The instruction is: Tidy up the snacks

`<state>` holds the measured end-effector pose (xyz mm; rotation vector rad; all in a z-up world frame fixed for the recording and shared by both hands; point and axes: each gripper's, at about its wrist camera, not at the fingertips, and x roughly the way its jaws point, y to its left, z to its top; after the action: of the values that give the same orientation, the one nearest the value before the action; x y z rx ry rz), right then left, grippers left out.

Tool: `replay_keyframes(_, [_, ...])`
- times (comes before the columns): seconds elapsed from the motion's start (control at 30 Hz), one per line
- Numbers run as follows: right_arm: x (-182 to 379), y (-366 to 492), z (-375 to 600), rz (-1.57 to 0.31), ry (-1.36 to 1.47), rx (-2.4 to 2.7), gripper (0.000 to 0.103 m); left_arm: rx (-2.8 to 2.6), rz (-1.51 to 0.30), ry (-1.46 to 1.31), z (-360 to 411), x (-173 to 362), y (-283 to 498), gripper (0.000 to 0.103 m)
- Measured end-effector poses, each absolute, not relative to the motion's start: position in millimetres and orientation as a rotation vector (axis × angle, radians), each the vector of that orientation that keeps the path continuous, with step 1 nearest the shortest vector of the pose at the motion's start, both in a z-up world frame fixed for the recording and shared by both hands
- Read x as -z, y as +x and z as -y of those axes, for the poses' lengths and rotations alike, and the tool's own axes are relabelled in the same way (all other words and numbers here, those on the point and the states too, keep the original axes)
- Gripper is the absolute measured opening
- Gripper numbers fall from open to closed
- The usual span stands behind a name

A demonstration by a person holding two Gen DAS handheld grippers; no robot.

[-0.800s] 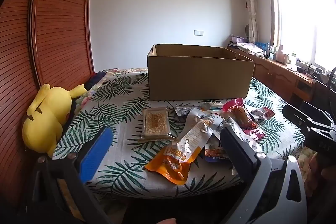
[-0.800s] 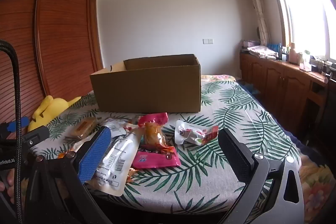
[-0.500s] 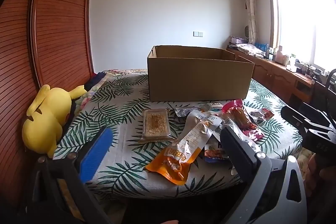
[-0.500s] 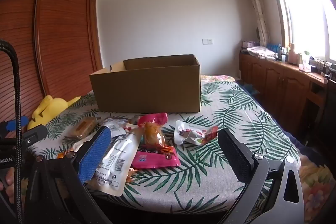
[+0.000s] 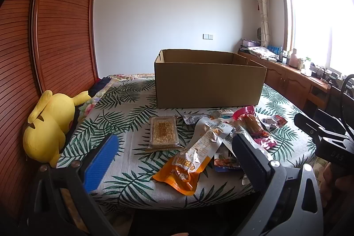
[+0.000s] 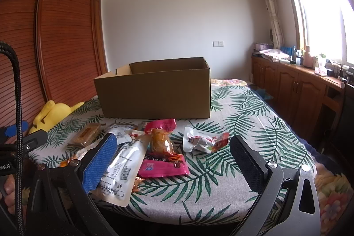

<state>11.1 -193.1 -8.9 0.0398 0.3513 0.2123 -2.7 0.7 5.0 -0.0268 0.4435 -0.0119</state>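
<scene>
Probably a home bedroom: bed, wardrobe, plush toy.

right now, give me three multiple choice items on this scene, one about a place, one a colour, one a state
1. Where does the yellow plush toy lie?
A. inside the box
B. at the bed's edge by the wooden wardrobe
C. on the window counter

2. What colour is the packet holding the snack nearest the right gripper?
A. pink
B. green
C. black

3. How is the cardboard box?
A. taped shut
B. lying on its side
C. upright with its top open

Answers:
1 B, it rests against the wardrobe beside the leaf-print bed.
2 A, the pink packet lies between the open jaws.
3 C, its inner walls show above the rim.
</scene>
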Motion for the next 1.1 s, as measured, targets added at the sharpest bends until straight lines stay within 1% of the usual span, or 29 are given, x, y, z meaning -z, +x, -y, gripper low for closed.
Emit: replay_keyframes(1.1, [10.5, 11.3, 194.8, -0.350, 0.037, -0.211, 0.103, 0.020, -0.433, -0.023, 1.9, -11.6, -3.9, 0.103])
